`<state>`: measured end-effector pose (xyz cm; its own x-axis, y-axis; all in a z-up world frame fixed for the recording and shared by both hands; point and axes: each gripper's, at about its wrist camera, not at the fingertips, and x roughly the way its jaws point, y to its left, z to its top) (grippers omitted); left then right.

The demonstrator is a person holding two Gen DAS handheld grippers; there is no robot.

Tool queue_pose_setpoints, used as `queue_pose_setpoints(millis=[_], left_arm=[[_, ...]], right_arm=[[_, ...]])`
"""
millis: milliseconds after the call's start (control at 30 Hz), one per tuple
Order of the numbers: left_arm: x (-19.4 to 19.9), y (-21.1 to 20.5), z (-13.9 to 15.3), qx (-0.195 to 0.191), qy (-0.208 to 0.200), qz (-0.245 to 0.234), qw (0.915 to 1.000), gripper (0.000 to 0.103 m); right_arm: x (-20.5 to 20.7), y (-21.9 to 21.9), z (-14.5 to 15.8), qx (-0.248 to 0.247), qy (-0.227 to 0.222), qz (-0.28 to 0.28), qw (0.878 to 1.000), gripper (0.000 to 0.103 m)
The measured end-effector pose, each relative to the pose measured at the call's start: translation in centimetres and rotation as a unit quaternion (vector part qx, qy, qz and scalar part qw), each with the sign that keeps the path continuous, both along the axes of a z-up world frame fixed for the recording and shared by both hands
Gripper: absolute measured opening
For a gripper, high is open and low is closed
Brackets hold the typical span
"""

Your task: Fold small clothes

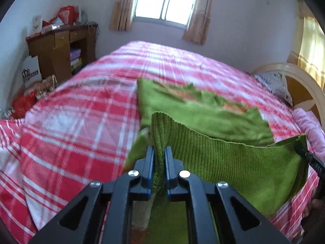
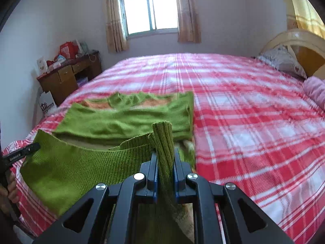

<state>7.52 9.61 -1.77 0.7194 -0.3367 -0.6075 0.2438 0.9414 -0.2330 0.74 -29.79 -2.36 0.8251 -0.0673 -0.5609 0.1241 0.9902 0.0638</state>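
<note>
A red plaid bed (image 2: 243, 109) bears a green sweater (image 2: 126, 118); pillows (image 2: 284, 61) too.

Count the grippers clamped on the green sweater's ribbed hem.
2. The left gripper pinches one corner of the green knit sweater; the right gripper pinches the opposite corner, the hem stretched between them above the red plaid bedspread.

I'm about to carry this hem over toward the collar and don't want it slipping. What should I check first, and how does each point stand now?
1. Left gripper shut on the green sweater hem: ok.
2. Right gripper shut on the hem's other corner: ok.
3. Hem lifted between both jaws: ok, though it sags.
4. Upper half flat on the plaid bedspread: mostly ok, collar rumpled.
5. Sleeves tucked in: cannot tell.
6. Bed beyond the collar free: ok.
</note>
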Motion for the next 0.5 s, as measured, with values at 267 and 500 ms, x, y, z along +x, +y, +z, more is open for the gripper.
queue_pose_setpoints(millis=[267,500], left_arm=[[3.1,-0.5,1.5,-0.009,-0.015,0.031,0.9994,0.010],[5.8,-1.1,1.7,-0.019,-0.017,0.050,0.9984,0.010]], right_arm=[[2.6,0.4,2.6,-0.035,-0.031,-0.002,0.999,0.011],[5.8,0.5,3.1,-0.068,-0.036,-0.006,0.997,0.011]])
